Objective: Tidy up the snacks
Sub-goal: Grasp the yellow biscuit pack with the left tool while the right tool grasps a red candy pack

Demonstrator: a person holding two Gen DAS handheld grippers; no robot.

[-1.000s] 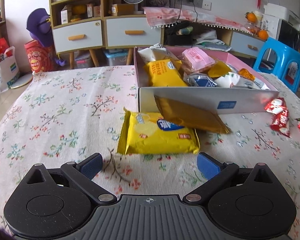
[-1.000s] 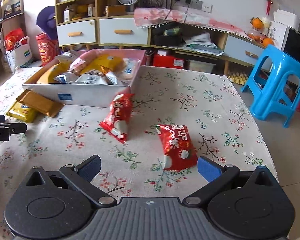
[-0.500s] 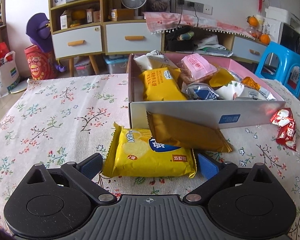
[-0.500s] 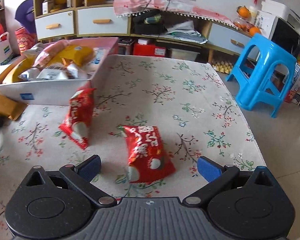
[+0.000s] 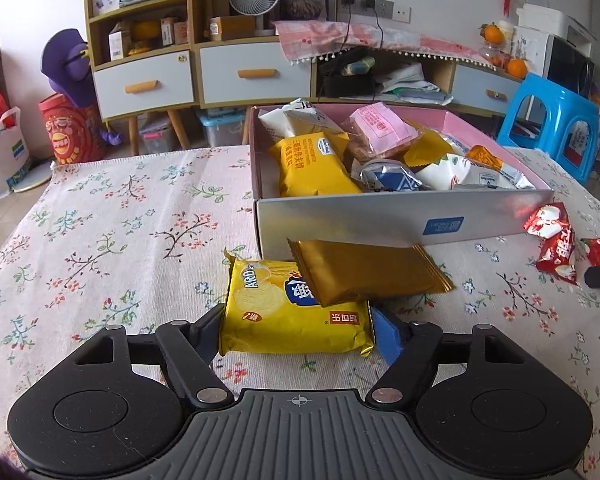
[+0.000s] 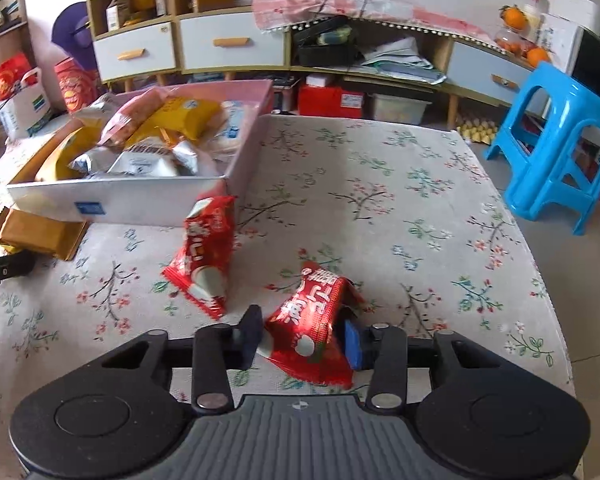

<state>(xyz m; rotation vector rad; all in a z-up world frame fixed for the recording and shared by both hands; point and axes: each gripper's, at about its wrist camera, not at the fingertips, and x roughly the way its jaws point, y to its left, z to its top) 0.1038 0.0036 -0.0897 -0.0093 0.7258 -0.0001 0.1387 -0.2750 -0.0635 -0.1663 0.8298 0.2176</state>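
Yellow biscuit pack (image 5: 296, 312): lies flat on the floral tablecloth (image 5: 100, 248) just in front of the snack box (image 5: 380, 216); the left gripper (image 5: 298, 330) has its fingers pressed on both its short sides, gripping it.
Gold packet (image 5: 364, 270): rests partly on the yellow pack, one end against the box wall; lifting will likely tip it off.
Red snack bag (image 6: 314, 332): pinched between the right gripper (image 6: 300, 338) fingers, crumpled by the squeeze.
Second red bag (image 6: 206, 248): loose beside the box corner, untouched.
Snack box: already crowded with packets, evidently the place for all of these.
Blue stool (image 6: 552, 140): beyond the table edge.
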